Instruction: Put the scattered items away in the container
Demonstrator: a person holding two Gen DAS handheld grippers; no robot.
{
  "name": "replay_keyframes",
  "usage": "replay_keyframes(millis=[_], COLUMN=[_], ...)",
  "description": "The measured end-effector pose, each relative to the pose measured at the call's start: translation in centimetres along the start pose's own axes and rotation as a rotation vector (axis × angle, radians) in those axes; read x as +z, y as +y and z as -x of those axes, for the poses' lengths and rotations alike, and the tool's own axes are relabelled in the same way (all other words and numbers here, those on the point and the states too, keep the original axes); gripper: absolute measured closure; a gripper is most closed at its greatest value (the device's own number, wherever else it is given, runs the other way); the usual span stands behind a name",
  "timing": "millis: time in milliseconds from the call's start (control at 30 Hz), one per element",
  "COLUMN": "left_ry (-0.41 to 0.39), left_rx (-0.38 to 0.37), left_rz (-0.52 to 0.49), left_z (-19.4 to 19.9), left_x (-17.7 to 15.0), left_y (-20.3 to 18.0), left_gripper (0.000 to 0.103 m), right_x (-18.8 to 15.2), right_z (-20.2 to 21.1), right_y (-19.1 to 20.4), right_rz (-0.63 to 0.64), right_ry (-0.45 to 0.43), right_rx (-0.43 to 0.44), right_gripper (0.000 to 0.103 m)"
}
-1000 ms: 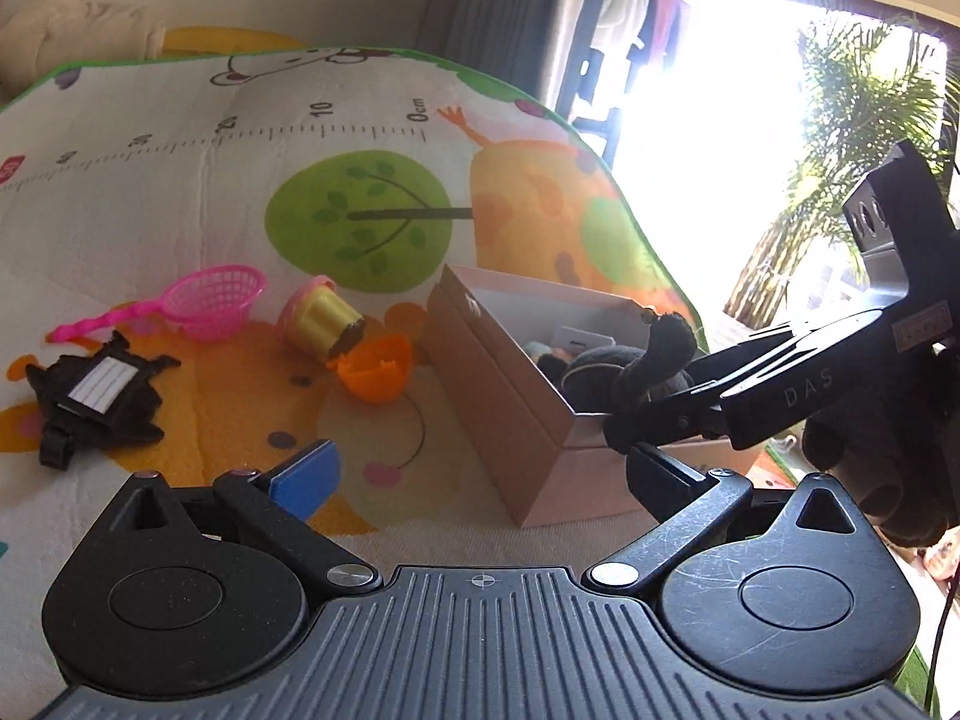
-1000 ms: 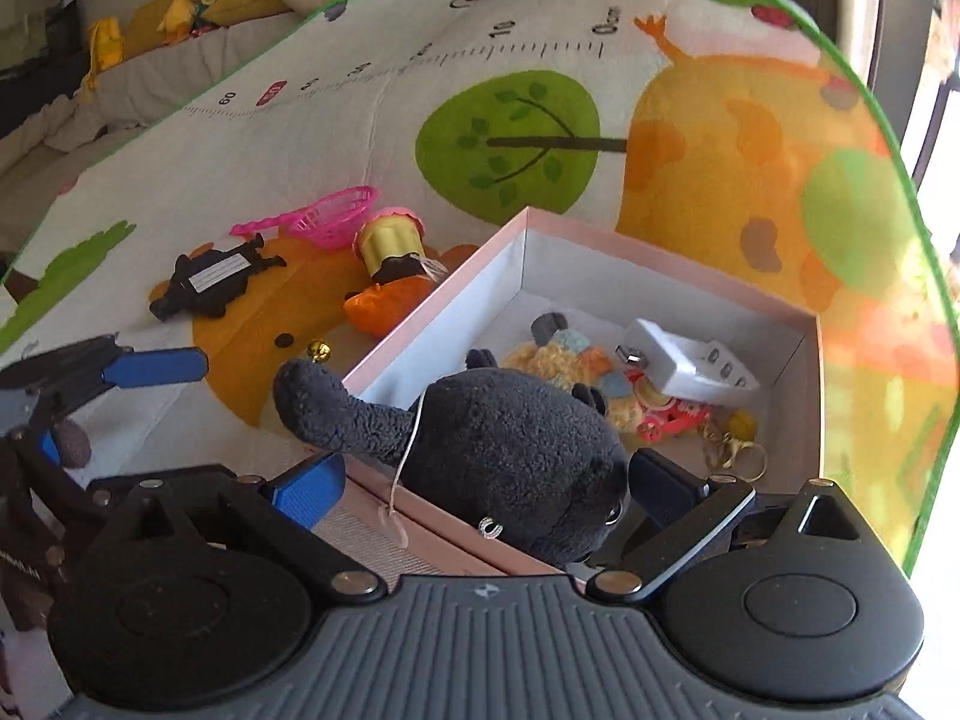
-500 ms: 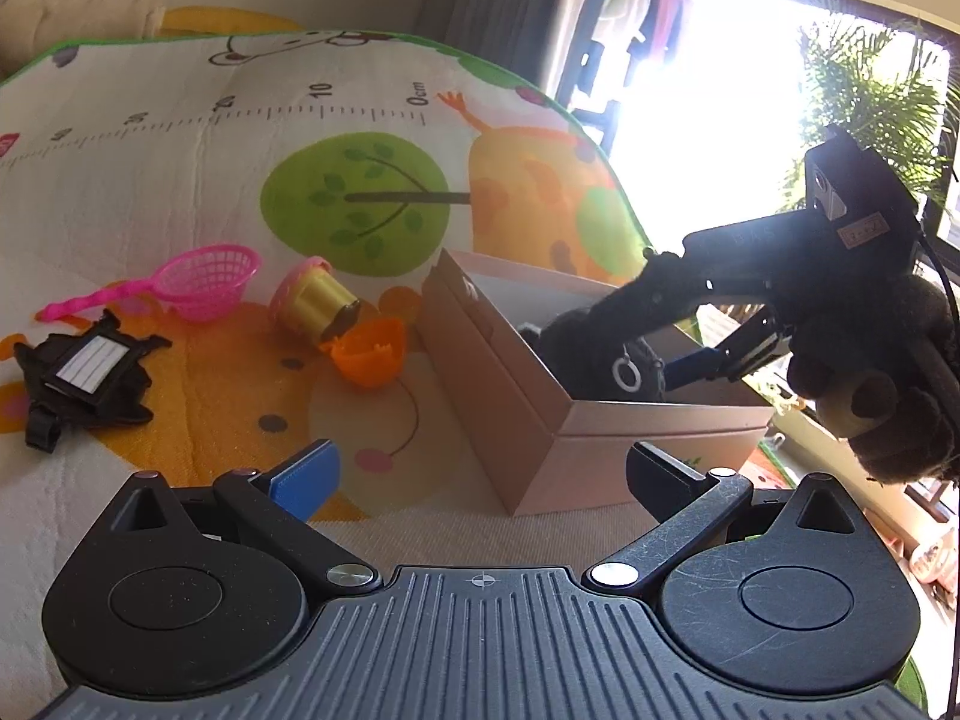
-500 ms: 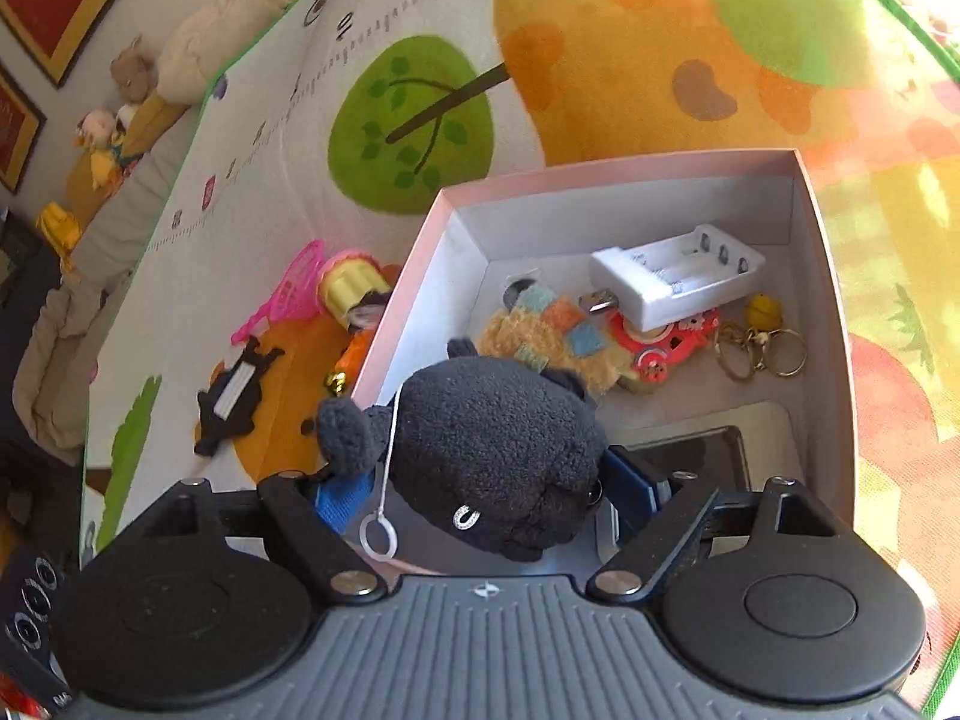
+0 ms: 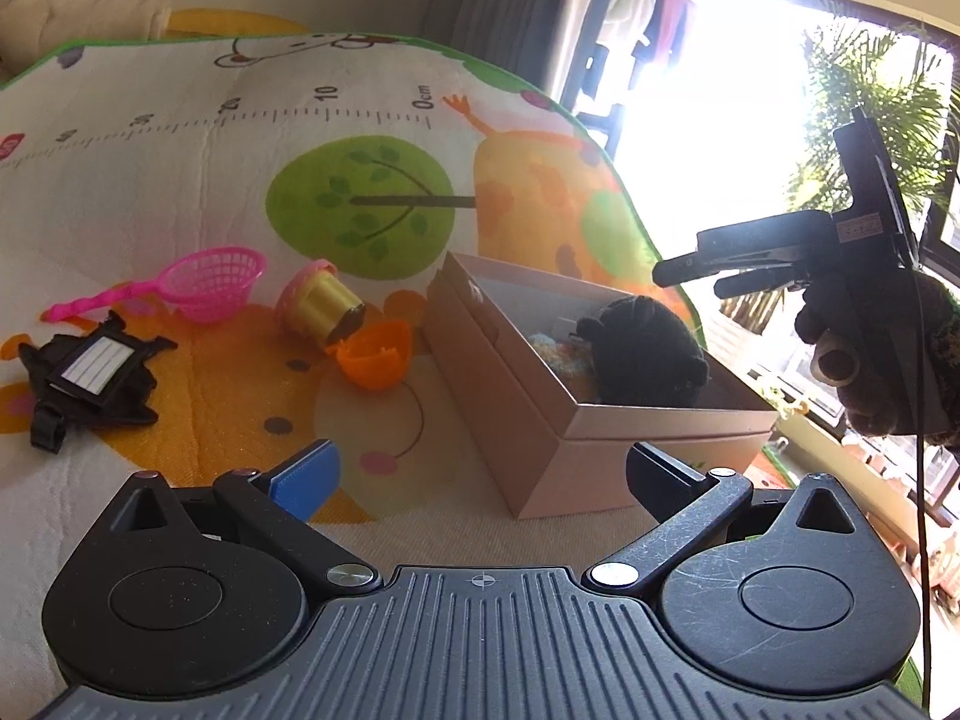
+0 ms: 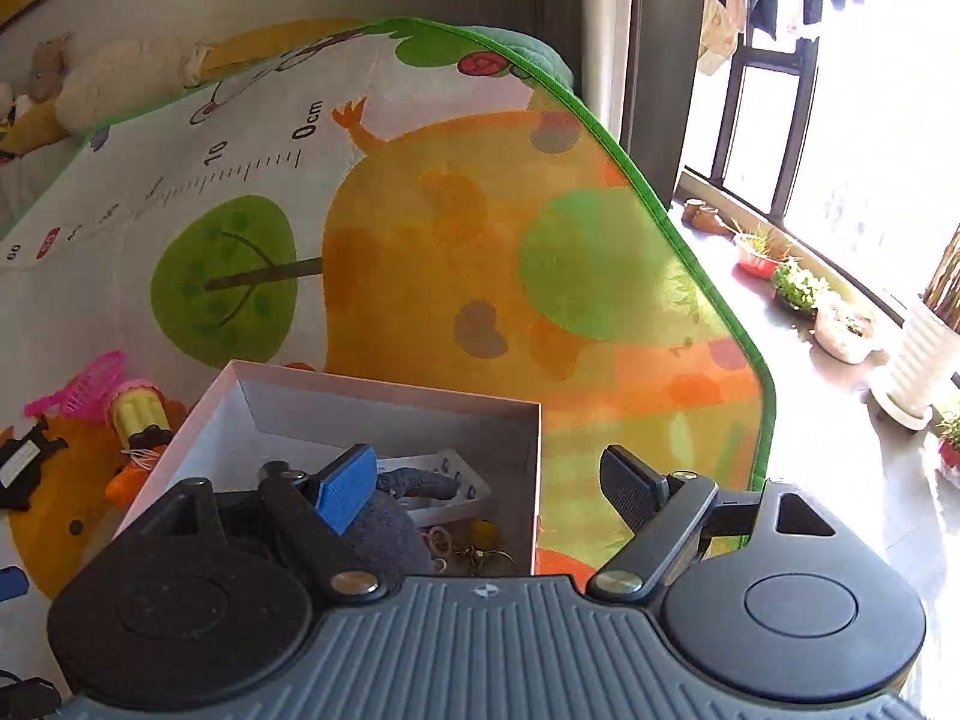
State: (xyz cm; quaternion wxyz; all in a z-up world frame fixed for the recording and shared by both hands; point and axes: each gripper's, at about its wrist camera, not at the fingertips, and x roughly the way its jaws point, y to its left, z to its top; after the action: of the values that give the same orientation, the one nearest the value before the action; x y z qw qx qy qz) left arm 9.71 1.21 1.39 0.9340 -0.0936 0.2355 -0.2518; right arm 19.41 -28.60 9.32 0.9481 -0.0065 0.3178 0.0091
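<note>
A pink cardboard box (image 5: 540, 420) stands on the play mat, and a black plush toy (image 5: 648, 354) lies inside it. My right gripper (image 5: 690, 276) hovers above the box's right side, open and empty. In the right wrist view the right gripper (image 6: 486, 480) is over the box (image 6: 384, 390), with the plush (image 6: 384, 540), a white battery holder (image 6: 456, 474) and key rings (image 6: 474, 546) below. My left gripper (image 5: 480, 468) is open and empty in front of the box. Left of the box lie a pink net scoop (image 5: 216, 282), a yellow cup (image 5: 318, 306), an orange shell (image 5: 378, 354) and a black tag holder (image 5: 90, 366).
The mat's green edge (image 6: 708, 300) runs along the right, with bare floor and plant pots (image 6: 840, 330) by the bright window beyond. Soft toys (image 6: 126, 78) lie along the mat's far edge. A person's gloved hand (image 5: 870, 360) holds the right gripper.
The right gripper has risen off the box and swung its view up and right, leaving the black plush inside the box. The left gripper has stayed put.
</note>
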Motion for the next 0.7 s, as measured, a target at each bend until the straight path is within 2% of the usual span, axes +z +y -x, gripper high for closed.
replay_keyframes(millis=[167, 300, 367, 433, 533, 600, 700], left_ry=[-0.026, -0.057, -0.069, -0.064, -0.043, -0.047, -0.043], left_rx=[0.048, 0.157, 0.217, 0.27, 0.264, 0.247, 0.224], left_rz=[0.005, 0.031, 0.066, 0.121, 0.202, 0.206, 0.159], left_z=[0.2, 0.4, 0.6, 0.7, 0.7, 0.8, 0.7], left_x=[0.2, 0.4, 0.6, 0.8, 0.8, 0.8, 0.7], left_y=[0.1, 0.7, 1.4, 2.6, 4.0, 4.2, 3.6], left_gripper=[0.0, 0.0, 0.0, 0.0, 0.0, 0.0, 0.0], right_x=[1.0, 2.5, 3.1, 3.8, 4.0, 3.7, 3.3], right_z=[0.6, -1.2, -2.9, -5.0, -8.2, -10.3, -12.7], right_y=[2.9, 8.2, 11.1, 14.5, 18.8, 21.1, 23.5], right_rz=[0.003, 0.019, 0.047, 0.114, 0.221, 0.274, 0.342], right_ry=[0.039, 0.169, 0.233, 0.261, 0.277, 0.288, 0.294], right_rx=[0.192, 0.369, 0.41, 0.389, 0.337, 0.289, 0.235], right_gripper=[0.02, 0.02, 0.02, 0.02, 0.02, 0.02, 0.02])
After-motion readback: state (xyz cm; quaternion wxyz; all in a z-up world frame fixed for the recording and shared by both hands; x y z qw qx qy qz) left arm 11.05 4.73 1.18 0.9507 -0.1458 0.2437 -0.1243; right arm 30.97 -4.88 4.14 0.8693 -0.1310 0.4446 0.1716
